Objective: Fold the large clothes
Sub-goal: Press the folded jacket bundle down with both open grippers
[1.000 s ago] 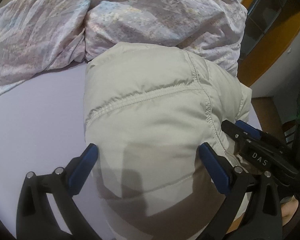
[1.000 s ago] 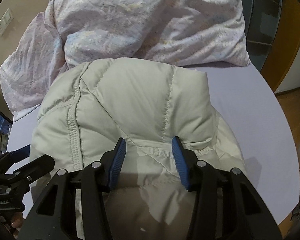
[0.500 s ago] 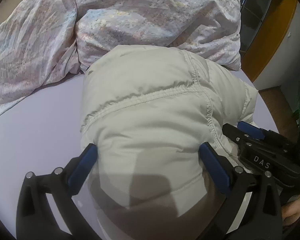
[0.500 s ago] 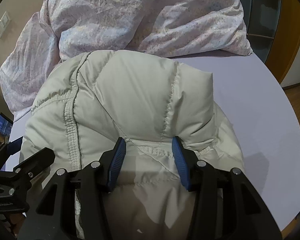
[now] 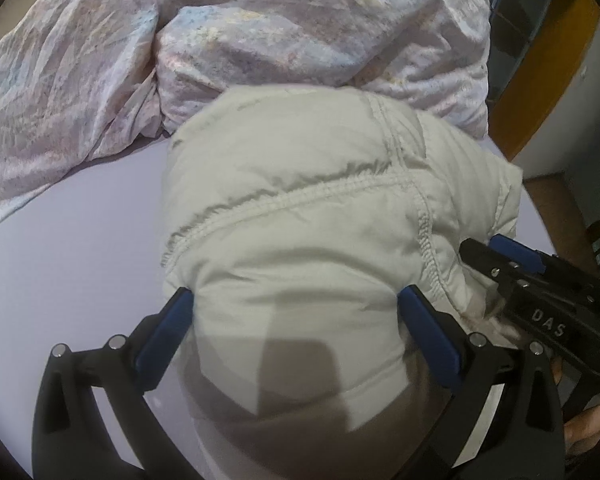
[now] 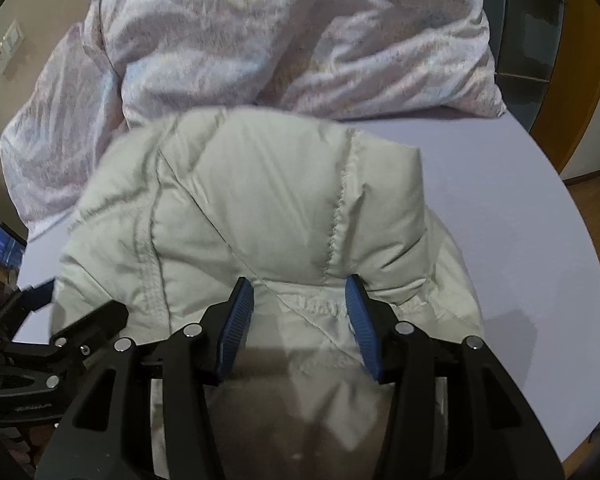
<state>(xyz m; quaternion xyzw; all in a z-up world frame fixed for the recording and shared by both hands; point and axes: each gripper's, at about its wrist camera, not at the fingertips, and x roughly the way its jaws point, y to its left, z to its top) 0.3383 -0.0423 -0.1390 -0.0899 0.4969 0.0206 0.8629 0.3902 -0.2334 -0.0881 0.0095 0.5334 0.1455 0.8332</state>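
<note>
A pale beige puffer jacket [image 5: 300,208] lies bunched in a thick folded bundle on the lilac bed sheet [image 5: 68,248]; it also shows in the right wrist view [image 6: 260,200]. My left gripper [image 5: 296,304] straddles the bundle's near left part, jaws wide, blue pads pressed against its sides. My right gripper [image 6: 300,292] holds the bundle's near right part, its blue pads closed on a thick wad of the jacket. Each gripper shows in the other's view: the right gripper in the left wrist view [image 5: 540,280], the left gripper in the right wrist view [image 6: 40,320].
A crumpled pink-lilac floral duvet [image 5: 260,28] is heaped just behind the jacket, touching its far edge [image 6: 260,40]. The bed's right edge [image 6: 580,240] drops to a wooden floor. An orange door frame [image 5: 540,80] stands at the right.
Both grippers and the jacket bundle have moved forward toward the duvet; the bundle now sits closer to it. The grips look unchanged.
</note>
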